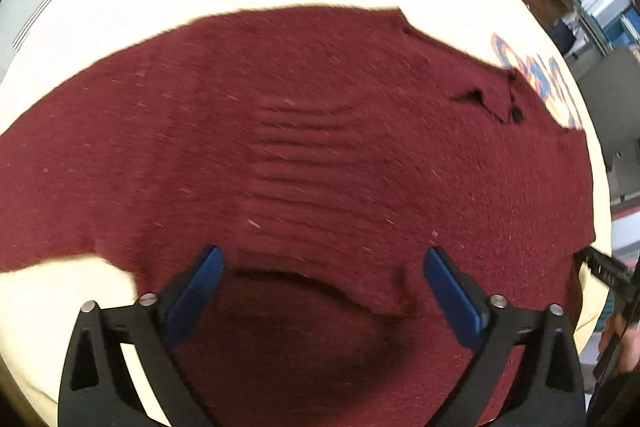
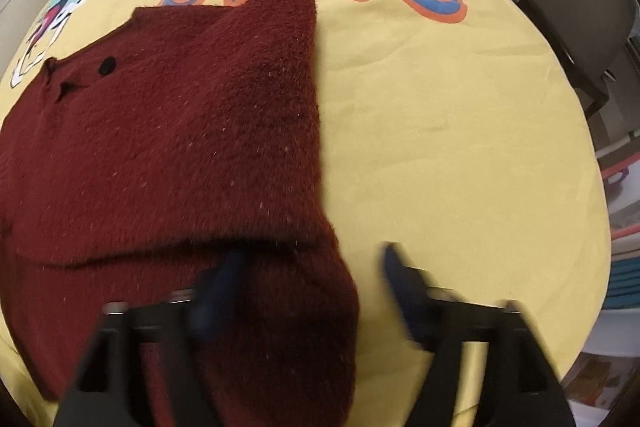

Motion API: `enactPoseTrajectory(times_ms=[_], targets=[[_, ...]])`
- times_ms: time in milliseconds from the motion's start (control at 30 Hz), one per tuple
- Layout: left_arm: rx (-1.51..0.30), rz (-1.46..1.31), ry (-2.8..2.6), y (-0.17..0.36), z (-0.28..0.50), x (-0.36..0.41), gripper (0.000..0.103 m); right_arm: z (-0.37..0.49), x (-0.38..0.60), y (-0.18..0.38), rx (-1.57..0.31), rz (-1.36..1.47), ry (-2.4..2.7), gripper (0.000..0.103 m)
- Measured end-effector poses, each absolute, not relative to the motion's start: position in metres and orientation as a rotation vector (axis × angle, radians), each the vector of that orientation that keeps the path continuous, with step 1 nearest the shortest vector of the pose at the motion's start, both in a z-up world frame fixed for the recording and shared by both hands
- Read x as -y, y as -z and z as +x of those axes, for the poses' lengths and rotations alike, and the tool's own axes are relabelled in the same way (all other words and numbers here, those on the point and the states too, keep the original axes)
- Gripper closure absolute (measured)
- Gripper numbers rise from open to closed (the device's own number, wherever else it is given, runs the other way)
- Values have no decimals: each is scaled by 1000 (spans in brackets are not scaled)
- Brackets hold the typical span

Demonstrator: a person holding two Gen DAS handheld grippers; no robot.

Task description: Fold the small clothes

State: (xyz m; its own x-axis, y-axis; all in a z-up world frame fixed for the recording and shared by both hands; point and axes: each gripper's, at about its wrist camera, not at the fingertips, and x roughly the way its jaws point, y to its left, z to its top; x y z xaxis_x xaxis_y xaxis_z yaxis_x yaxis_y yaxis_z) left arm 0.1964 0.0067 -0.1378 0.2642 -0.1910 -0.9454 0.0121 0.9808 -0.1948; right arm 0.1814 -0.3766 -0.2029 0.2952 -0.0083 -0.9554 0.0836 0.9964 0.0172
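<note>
Yellow printed tablecloth (image 2: 440,147) under fuzzy maroon knit sweater (image 1: 300,147); left tool (image 1: 324,279) and right tool (image 2: 312,279) released.

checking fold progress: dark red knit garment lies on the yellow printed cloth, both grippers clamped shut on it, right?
Not quite: the left gripper and right gripper both stand open, as each wrist view shows. The dark red knit garment does lie on the yellow printed cloth.

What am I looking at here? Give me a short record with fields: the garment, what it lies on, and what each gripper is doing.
garment: dark red sweater, fuzzy knit, one side folded over
surface: yellow printed cloth covering the table
left gripper: open above the sweater, blue pads apart, gripping nothing
right gripper: open at the sweater's right edge, blurred, fabric between the fingers but not pinched
background: grey chair
</note>
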Motion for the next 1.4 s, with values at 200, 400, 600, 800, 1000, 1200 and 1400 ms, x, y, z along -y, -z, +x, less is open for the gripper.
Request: enactPoseTrajectory(times_ms=[200, 400, 600, 800, 1000, 1200, 1400], targets=[[-1267, -196, 96, 130, 214, -34, 1, 160, 383, 193, -1257, 67, 66, 23], [-1343, -197, 119, 162, 240, -26, 2, 151, 388, 198, -1278, 84, 71, 23], [-1323, -7, 93, 172, 244, 10, 36, 144, 394, 194, -1272, 103, 97, 22], [-1264, 79, 124, 166, 241, 43, 91, 160, 409, 184, -1245, 140, 101, 23], [-1137, 5, 114, 127, 238, 28, 92, 176, 418, 168, -1194, 172, 102, 22], [-1099, 35, 86, 110, 241, 6, 92, 223, 408, 175, -1175, 256, 23, 22], [-1156, 70, 73, 140, 235, -8, 92, 270, 394, 205, -1259, 294, -12, 29]])
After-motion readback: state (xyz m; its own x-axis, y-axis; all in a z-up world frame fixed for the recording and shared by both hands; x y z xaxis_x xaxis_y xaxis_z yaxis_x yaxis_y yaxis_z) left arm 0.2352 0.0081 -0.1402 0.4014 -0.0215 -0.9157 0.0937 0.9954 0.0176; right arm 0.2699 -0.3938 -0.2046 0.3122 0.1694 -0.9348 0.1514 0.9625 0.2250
